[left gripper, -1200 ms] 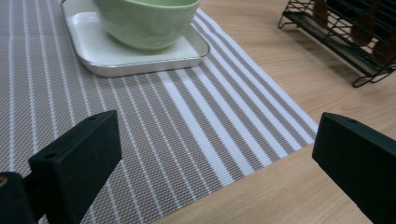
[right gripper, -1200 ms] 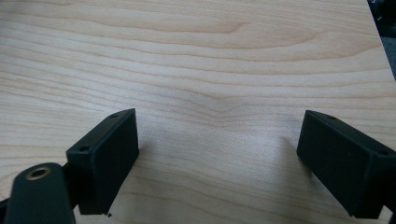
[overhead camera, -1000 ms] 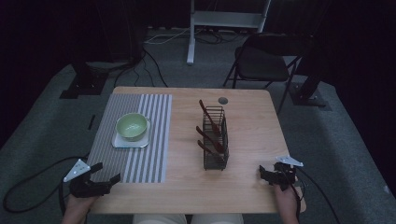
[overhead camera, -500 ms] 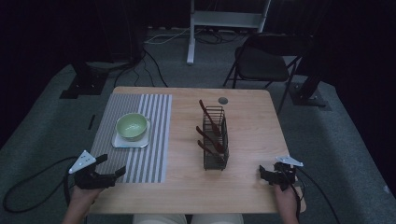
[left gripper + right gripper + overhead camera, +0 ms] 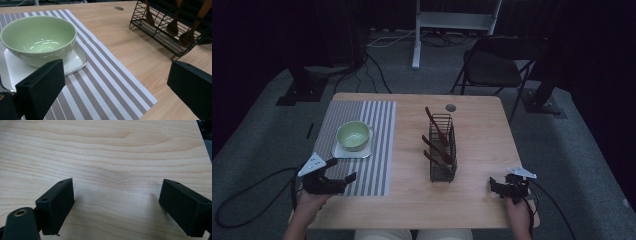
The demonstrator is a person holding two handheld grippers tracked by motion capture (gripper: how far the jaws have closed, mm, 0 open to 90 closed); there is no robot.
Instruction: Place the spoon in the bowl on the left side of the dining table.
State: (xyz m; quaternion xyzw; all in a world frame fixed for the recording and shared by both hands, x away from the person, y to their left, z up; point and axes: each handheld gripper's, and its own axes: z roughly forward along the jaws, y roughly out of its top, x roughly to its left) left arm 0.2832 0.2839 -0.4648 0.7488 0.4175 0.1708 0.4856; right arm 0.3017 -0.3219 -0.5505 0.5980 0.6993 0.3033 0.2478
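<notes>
Both grippers' fingers apart, empty, above desk (image 5: 482,145); glazed green bowl (image 5: 37,37) likely slippery, fragile, best gripped at rim.

A green bowl (image 5: 352,135) sits on a white square plate (image 5: 367,148) on a striped placemat (image 5: 379,125); wooden spoons (image 5: 436,129) stand in a black wire rack (image 5: 443,172).

A pale wooden worktop (image 5: 482,150) is carrying a striped placemat (image 5: 377,150) lying along its left side and a black wire rack (image 5: 443,150) standing near the middle, a small round hole (image 5: 451,107) showing toward the far edge.
</notes>
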